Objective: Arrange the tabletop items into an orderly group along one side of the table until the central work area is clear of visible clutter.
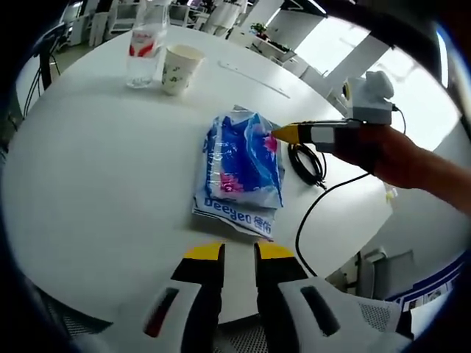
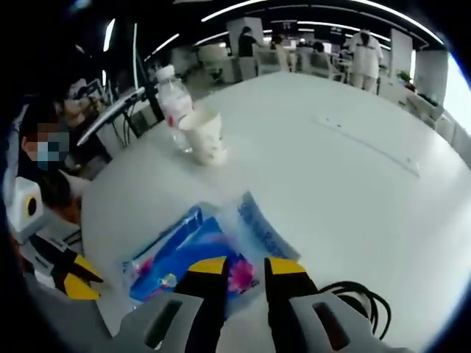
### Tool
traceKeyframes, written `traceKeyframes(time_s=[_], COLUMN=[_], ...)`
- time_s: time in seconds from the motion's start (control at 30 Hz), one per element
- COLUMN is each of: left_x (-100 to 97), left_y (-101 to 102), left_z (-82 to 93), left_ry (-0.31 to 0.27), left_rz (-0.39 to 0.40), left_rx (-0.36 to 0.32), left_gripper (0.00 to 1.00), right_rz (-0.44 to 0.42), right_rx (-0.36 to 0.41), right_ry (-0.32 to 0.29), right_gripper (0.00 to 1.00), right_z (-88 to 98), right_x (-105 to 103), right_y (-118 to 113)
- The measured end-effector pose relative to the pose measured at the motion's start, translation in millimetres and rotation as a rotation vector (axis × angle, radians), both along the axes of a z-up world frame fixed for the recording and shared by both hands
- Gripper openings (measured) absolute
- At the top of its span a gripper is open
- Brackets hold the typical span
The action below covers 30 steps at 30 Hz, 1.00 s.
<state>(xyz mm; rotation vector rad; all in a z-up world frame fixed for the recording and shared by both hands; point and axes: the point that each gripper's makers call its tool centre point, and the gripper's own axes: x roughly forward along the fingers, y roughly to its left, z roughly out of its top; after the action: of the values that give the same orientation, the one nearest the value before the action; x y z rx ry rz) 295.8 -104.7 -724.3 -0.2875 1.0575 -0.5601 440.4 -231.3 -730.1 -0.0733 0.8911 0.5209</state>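
Left gripper view: left gripper (image 1: pixel 239 251), jaws slightly apart and gripping nothing, hangs over the near edge of a white table (image 1: pixel 96 169); ahead lies a blue packet (image 1: pixel 239 170), a black cable (image 1: pixel 307 163) just beside it, a bottle (image 1: pixel 146 45) and paper cup (image 1: pixel 179 68) together at the far side, while the right gripper (image 1: pixel 283 132) touches the packet's right edge, its jaw spacing unclear. Right gripper view: right gripper (image 2: pixel 246 266), jaws apart, tips over the packet (image 2: pixel 193 254) and not clamping it; cable (image 2: pixel 360 298) lower right, cup (image 2: pixel 204 136) against bottle (image 2: pixel 174 103) farther off, left gripper (image 2: pixel 77 278) at the lower left.
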Motion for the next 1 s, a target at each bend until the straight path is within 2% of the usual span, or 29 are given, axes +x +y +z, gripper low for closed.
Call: traceKeyframes(time_s=[0.27, 0.43, 0.5, 0.57, 1.0], left_x=[-0.9, 0.7, -0.2, -0.6, -0.5], left_y=[0, 1, 1, 2, -1], left_z=[-3.3, -3.6, -3.7, -4.6, -5.5], left_ry=[0.008, 0.008, 0.011, 0.014, 0.021], left_rz=[-0.004, 0.002, 0.004, 0.006, 0.007], left_rx=[-0.001, 0.001, -0.001, -0.001, -0.008], left_gripper=[0.13, 0.13, 0.13, 0.13, 0.13], right_rz=[0.026, 0.039, 0.043, 0.051, 0.067], right_rx=[-0.012, -0.010, 0.022, 0.021, 0.026], right_ry=[0.007, 0.009, 0.025, 0.024, 0.029], right_gripper=[0.14, 0.04, 0.03, 0.01, 0.00], right_z=[-4.0, -5.9, -7.3, -6.8, -6.0], right_x=[2, 1, -1, -4, -21], right_y=[6, 9, 11, 11, 1])
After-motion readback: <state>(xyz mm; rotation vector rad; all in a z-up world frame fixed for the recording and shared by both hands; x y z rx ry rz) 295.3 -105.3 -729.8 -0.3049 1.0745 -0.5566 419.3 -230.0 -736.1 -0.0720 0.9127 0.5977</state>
